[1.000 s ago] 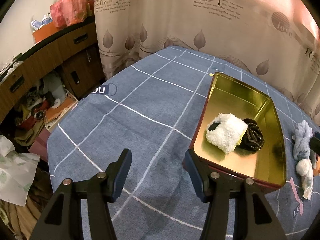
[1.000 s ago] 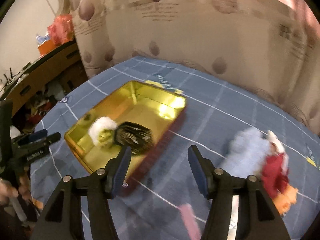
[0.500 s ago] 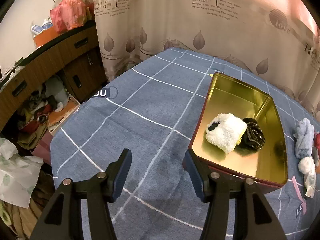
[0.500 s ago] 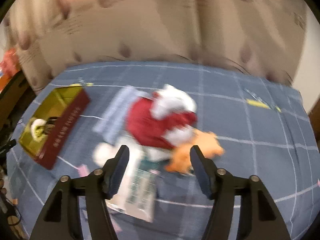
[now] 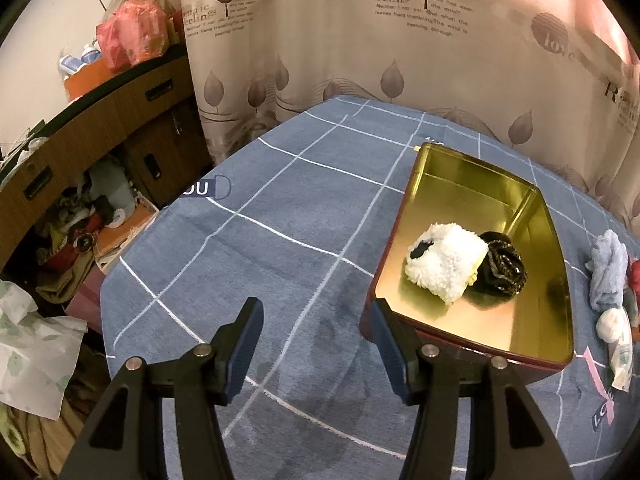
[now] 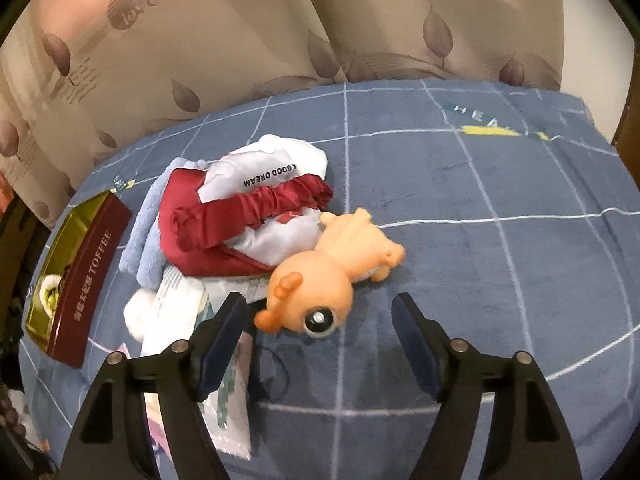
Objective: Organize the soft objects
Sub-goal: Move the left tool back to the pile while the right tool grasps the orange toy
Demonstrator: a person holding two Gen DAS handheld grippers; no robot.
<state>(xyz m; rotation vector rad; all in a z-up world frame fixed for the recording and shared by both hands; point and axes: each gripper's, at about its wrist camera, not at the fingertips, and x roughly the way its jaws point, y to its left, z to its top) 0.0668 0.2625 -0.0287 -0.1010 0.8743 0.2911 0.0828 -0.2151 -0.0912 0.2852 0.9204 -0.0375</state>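
A gold-lined toffee tin [image 5: 472, 184] with maroon sides [image 6: 92, 272] lies open on the blue checked cloth. It holds a fluffy white soft item [image 5: 444, 260] and a black scrunchie [image 5: 502, 268]. My left gripper [image 5: 316, 320] is open and empty, just left of the tin's near corner. My right gripper [image 6: 318, 320] is open, close over the head of an orange toy [image 6: 320, 276]. Behind the toy lies a pile with a red and white cloth [image 6: 248, 208] and a light blue cloth [image 6: 146, 236], which also shows in the left wrist view [image 5: 608, 268].
A white pom-pom [image 6: 136, 312] and flat printed packets [image 6: 180, 300] lie left of the right gripper. A leaf-print curtain [image 5: 400, 40] hangs behind the table. A wooden cabinet [image 5: 100, 120] and floor clutter [image 5: 72, 240] stand off the table's left edge.
The right gripper has swung right from the tin to the pile and has come down close over the orange toy. The left gripper has barely moved.
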